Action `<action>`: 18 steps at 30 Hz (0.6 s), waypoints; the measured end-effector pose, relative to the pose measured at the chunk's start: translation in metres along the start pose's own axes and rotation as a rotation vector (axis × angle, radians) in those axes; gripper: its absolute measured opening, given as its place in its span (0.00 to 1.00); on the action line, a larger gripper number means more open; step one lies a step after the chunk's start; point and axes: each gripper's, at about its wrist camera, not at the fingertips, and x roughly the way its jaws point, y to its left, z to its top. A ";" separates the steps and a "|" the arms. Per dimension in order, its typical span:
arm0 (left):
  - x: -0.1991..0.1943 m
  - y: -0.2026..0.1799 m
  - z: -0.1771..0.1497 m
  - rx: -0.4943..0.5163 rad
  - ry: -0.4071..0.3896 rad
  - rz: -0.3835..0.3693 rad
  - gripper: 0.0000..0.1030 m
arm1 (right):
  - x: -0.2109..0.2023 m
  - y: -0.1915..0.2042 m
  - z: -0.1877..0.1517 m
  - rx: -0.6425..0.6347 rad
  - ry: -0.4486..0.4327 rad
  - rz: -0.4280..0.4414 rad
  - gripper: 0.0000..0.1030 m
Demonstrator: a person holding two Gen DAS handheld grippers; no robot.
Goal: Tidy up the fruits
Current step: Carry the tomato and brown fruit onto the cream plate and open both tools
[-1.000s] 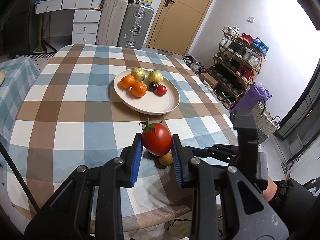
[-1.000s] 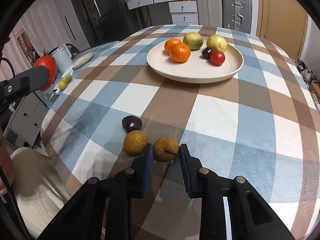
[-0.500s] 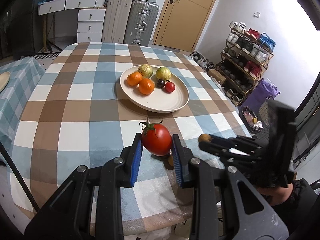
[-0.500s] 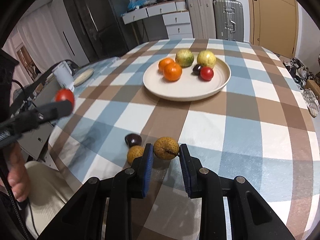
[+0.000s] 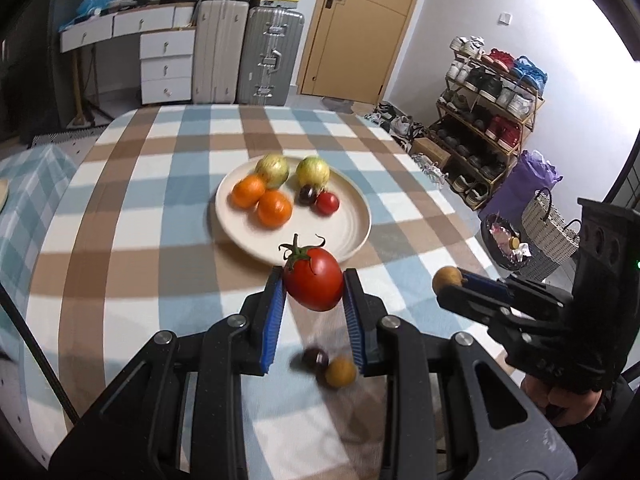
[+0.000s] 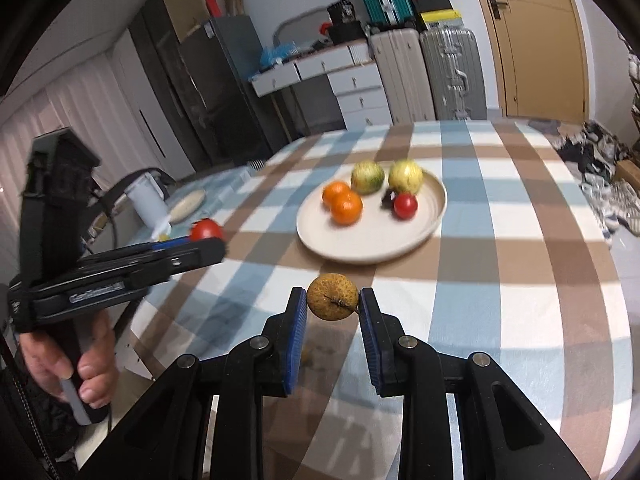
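The left tongs (image 5: 313,288) pinch a red tomato (image 5: 314,283) and the right tongs (image 6: 333,299) clamp a brown fruit (image 6: 333,297), both held above the tabletop (image 5: 120,264) short of the plate (image 5: 352,236). Released carelessly, either round fruit could roll off the plate or knock the fruit already there.

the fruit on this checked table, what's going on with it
A person holds a gripper in each hand. The left gripper is shut on a large red stemmed tomato, and the right gripper is shut on a small brown round fruit, both lifted above the checked tablecloth. The cream plate beyond already holds six fruits. A dark plum and another brown fruit lie on the cloth.
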 end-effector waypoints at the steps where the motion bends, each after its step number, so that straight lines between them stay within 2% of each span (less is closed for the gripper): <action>1: 0.003 0.000 0.006 0.002 -0.003 -0.002 0.25 | -0.001 -0.001 0.003 -0.001 -0.009 0.000 0.26; 10: 0.061 0.008 0.072 -0.007 0.016 -0.018 0.25 | 0.014 -0.023 0.043 0.031 -0.047 -0.011 0.26; 14: 0.100 0.013 0.093 -0.024 0.071 -0.051 0.25 | 0.034 -0.035 0.064 0.026 -0.052 -0.025 0.26; 18: 0.137 0.014 0.100 -0.010 0.124 -0.061 0.25 | 0.068 -0.044 0.079 0.009 -0.013 -0.044 0.26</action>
